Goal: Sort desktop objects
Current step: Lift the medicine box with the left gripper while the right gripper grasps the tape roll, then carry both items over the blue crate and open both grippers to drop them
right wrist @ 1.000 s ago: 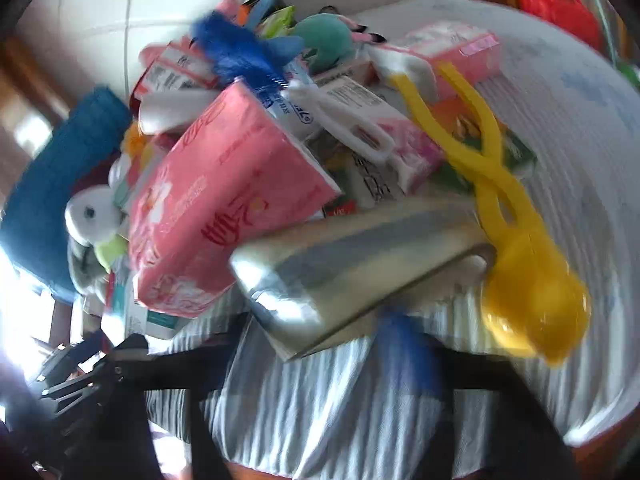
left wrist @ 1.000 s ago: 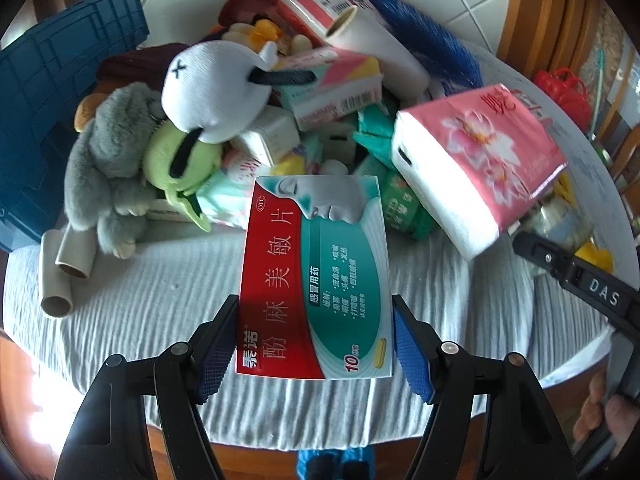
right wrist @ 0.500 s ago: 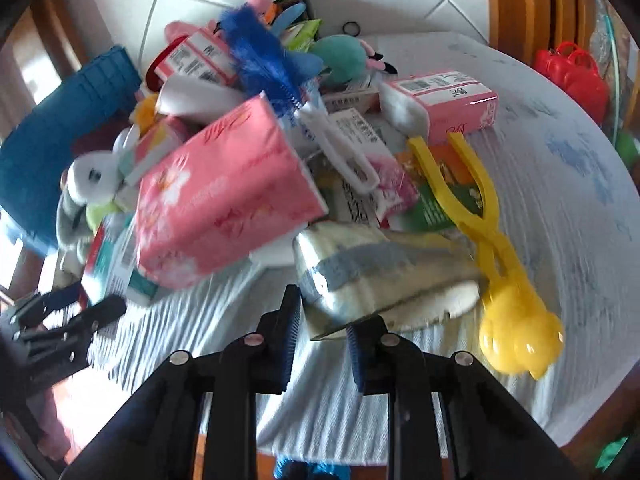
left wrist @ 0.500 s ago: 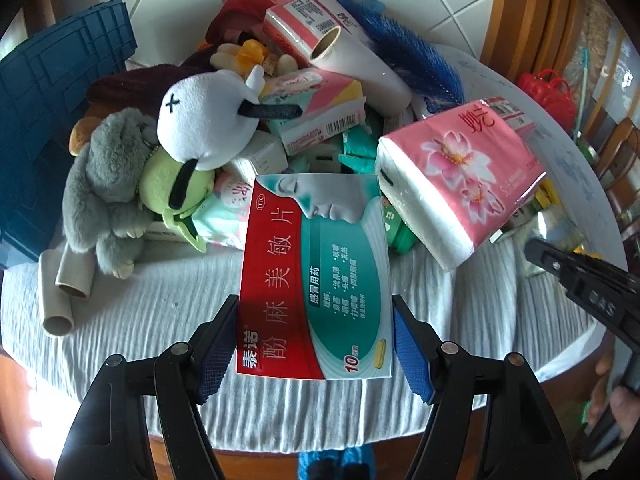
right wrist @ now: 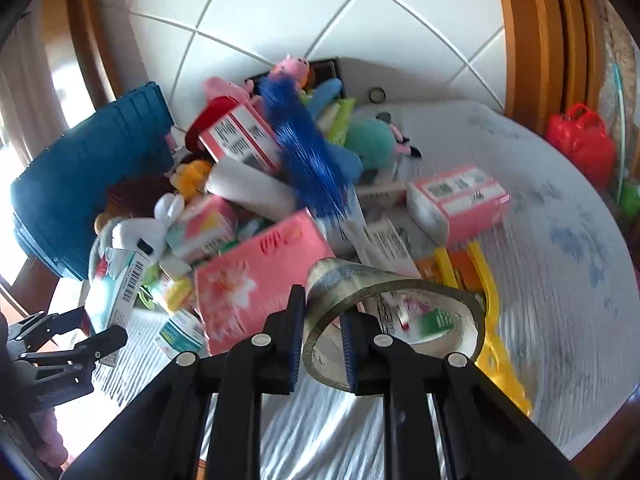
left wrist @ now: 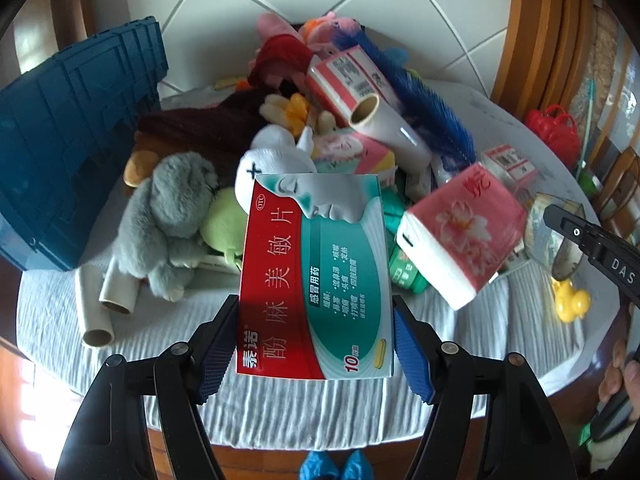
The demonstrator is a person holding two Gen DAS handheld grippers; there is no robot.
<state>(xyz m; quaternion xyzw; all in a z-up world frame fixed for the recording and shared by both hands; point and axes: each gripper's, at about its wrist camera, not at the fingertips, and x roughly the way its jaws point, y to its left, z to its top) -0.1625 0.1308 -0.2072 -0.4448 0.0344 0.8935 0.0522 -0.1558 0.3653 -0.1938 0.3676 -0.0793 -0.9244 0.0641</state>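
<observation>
we now hold the medicine box and tape roll pinched higher off the table, ready for sorting.

In my left gripper I hold a flat medicine box, red on the left part and teal on the right, with white Chinese letters and "10" near the lower edge. It stands upright between the blue pads, face to the camera, lifted above the table. The side view from the right wrist shows its barcode edge.

In my right gripper I hold a roll of clear packing tape. One finger is inside the ring, the other outside, so the wall of the roll is pinched. The roll is tilted, its opening faces up and right.
</observation>
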